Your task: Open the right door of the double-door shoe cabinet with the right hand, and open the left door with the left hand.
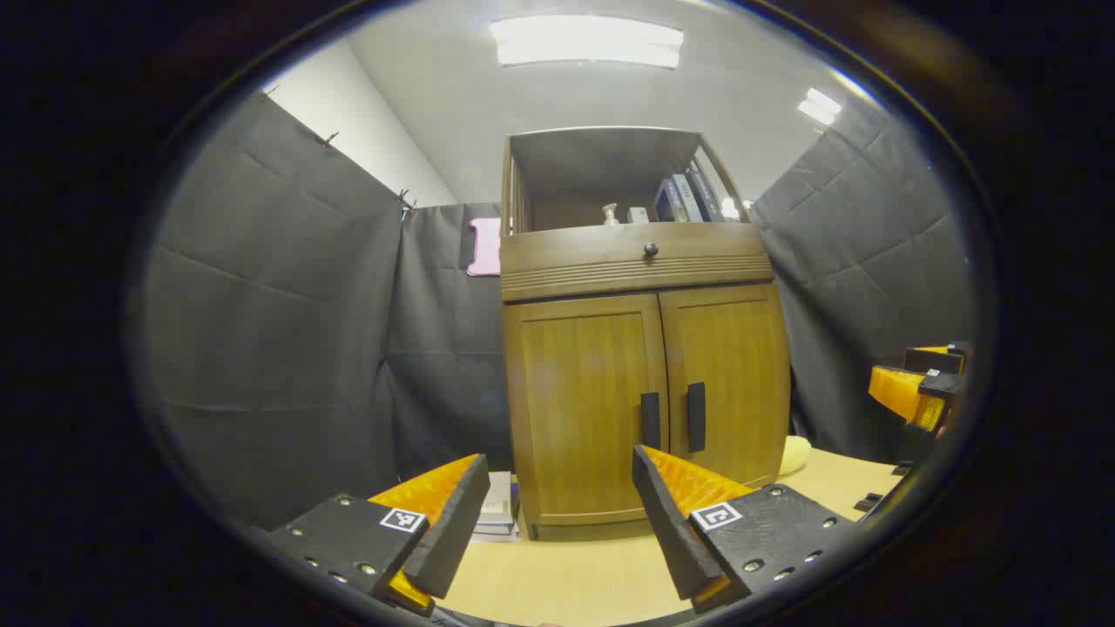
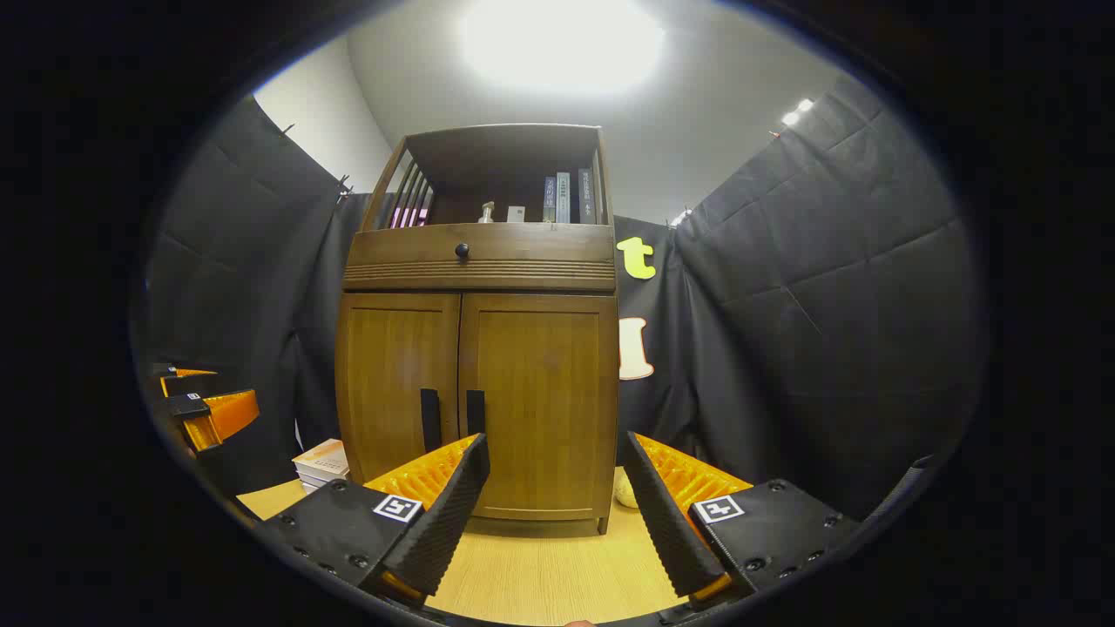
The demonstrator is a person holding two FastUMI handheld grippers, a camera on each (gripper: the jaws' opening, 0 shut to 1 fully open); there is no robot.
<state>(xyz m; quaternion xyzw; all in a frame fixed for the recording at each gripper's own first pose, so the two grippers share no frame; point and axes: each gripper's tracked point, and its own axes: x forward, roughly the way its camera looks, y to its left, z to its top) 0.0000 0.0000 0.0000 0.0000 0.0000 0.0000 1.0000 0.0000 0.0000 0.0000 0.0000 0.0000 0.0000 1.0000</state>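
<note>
A brown wooden shoe cabinet (image 1: 645, 383) (image 2: 479, 383) stands on a light wood table, both doors shut. The left door (image 1: 584, 401) (image 2: 396, 383) and right door (image 1: 727, 383) (image 2: 540, 396) each carry a dark vertical handle (image 1: 651, 420) (image 2: 475, 412) by the centre seam. My left gripper (image 1: 557, 501) is open, short of the cabinet and facing the left door. Facing the right door, my right gripper (image 2: 553, 488) is open too and holds nothing. The other gripper (image 1: 915, 392) (image 2: 205, 409) shows at each view's edge.
Above the doors is a drawer with a round knob (image 1: 650, 249) (image 2: 462, 251), and an open shelf with books (image 1: 684, 198) and a small bottle. A stack of books (image 1: 498, 505) (image 2: 322, 461) lies left of the cabinet, a pale object (image 1: 794, 453) to its right. Black cloth walls surround.
</note>
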